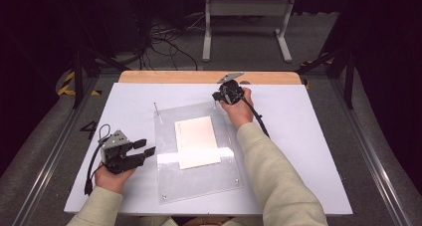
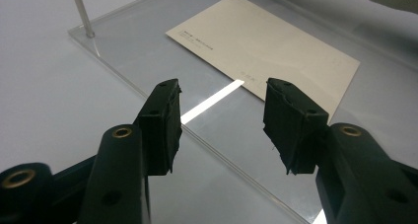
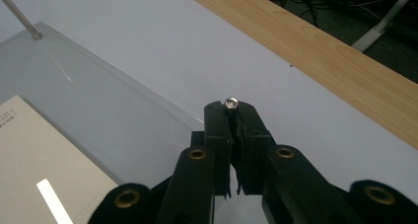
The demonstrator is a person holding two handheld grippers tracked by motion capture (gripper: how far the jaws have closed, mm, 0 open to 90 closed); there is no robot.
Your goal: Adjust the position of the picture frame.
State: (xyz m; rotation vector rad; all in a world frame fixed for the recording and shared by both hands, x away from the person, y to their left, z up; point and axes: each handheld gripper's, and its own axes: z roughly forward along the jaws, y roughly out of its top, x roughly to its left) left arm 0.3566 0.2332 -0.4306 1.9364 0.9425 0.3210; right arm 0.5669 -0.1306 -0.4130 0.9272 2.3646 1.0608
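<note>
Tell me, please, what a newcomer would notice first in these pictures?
First, the clear acrylic plate in the middle of the white table, with a beige card on it. At its far right corner, the right gripper is shut on a metal pin; the left gripper waits open.

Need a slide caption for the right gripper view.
Right claw shut on a metal pin at the corner of the clear acrylic plate.

Cream sleeves (image 1: pixel 278 176), black claws (image 2: pixel 222 130) with brass-ringed screw holes, grey three-cornered top plates, trailing black cables.
</note>
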